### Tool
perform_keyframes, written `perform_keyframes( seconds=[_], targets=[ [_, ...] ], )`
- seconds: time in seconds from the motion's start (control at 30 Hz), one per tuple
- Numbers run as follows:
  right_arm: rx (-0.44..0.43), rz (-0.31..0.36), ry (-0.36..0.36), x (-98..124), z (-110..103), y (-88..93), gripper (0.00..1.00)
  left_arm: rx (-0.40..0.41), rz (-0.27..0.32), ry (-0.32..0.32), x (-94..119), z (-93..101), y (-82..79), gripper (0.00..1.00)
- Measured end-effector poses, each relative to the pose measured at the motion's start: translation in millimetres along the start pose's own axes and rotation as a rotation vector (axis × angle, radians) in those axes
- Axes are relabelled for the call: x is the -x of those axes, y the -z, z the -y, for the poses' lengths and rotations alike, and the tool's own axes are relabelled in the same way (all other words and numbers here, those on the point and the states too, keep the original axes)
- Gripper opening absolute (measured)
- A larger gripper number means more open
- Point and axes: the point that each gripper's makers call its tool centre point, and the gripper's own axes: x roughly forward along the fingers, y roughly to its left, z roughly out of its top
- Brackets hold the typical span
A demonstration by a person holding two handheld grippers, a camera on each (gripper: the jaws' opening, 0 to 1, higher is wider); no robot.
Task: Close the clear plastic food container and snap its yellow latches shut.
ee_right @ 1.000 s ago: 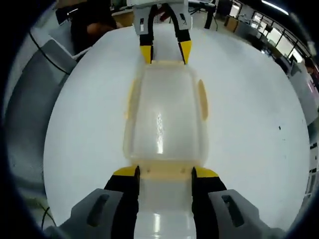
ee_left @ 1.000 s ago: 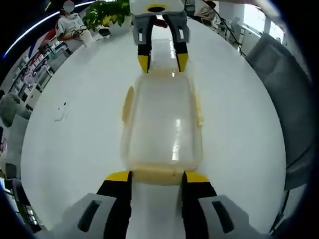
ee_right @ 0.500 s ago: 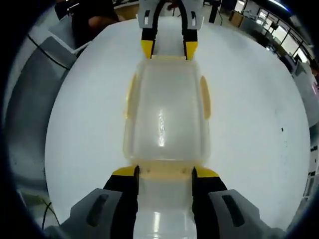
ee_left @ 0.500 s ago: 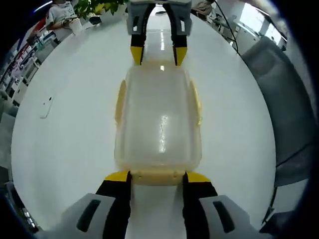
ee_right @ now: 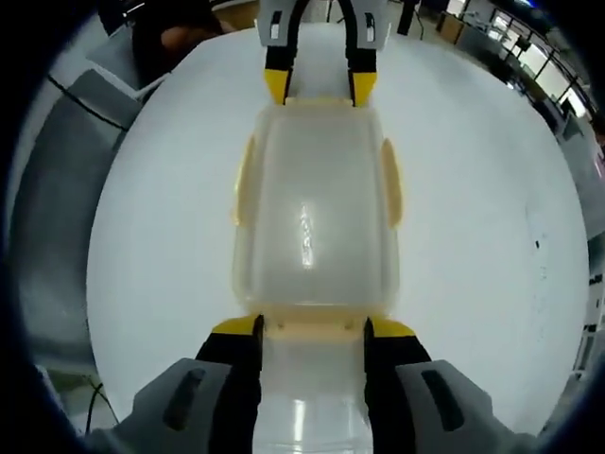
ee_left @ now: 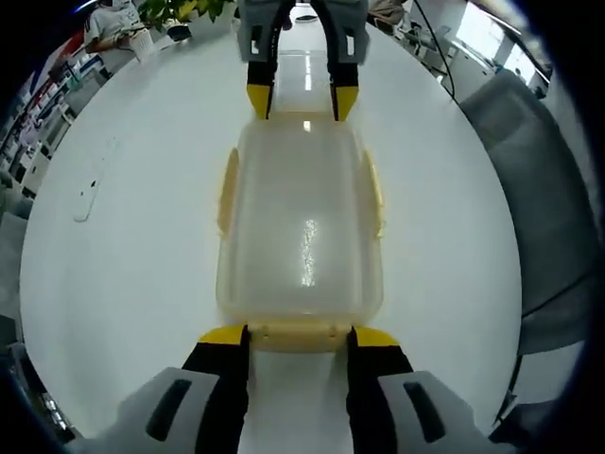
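Container [ee_left: 301,227] sits lidded on the table [ee_left: 132,246]; spread left hand-held gripper [ee_left: 298,333] and right hand-held gripper [ee_right: 311,326] straddle end latches; uneven pressure could skid it.

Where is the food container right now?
The food container sits on the white table, centred in both views, between the left tongs and the right tongs at its opposite ends.

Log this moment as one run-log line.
container: lid on, resting on white table | left gripper: open, jaws bracketing near end latch | right gripper: open, at opposite end latch | side latches: state unclear
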Motion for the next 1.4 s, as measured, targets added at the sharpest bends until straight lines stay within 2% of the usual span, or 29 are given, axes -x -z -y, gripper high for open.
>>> perform_keyframes(
  seconds=[0.23,0.33,0.43,0.5,0.73,1.17,1.23,1.33,1.4],
  targets=[
    [0.016,-0.136,-0.008,-2,3,0.3,0.37,0.014,0.047,-0.004,2,-0.7,2.2,0.34],
    [0.013,-0.151,-0.009,-2,4,0.6,0.36,0.019,0.047,-0.006,1,-0.6,1.6,0.34],
    [0.007,-0.172,-0.005,-1,3,1.8,0.37,0.014,-0.009,-0.008,0,-1.3,1.5,0.34],
    [0.006,-0.186,-0.005,-1,2,2.1,0.37,0.014,-0.023,-0.008,0,-1.7,1.7,0.34],
    [0.018,-0.221,-0.011,-1,4,2.8,0.38,0.019,-0.010,-0.004,0,-2.8,3.7,0.35],
    [0.006,-0.183,0.011,2,-2,4.7,0.37,0.030,-0.042,-0.016,-2,-4.3,2.9,0.33],
    [0.002,-0.165,0.016,3,-3,5.1,0.37,0.018,-0.068,-0.014,-2,-4.0,2.4,0.33],
    [0.001,-0.094,0.036,4,-6,4.4,0.36,0.006,-0.094,-0.007,-3,-2.9,1.5,0.33],
    [-0.008,-0.087,0.020,4,-11,7.3,0.36,0.018,-0.099,0.014,-2,3.4,-0.3,0.33]
  ],
)
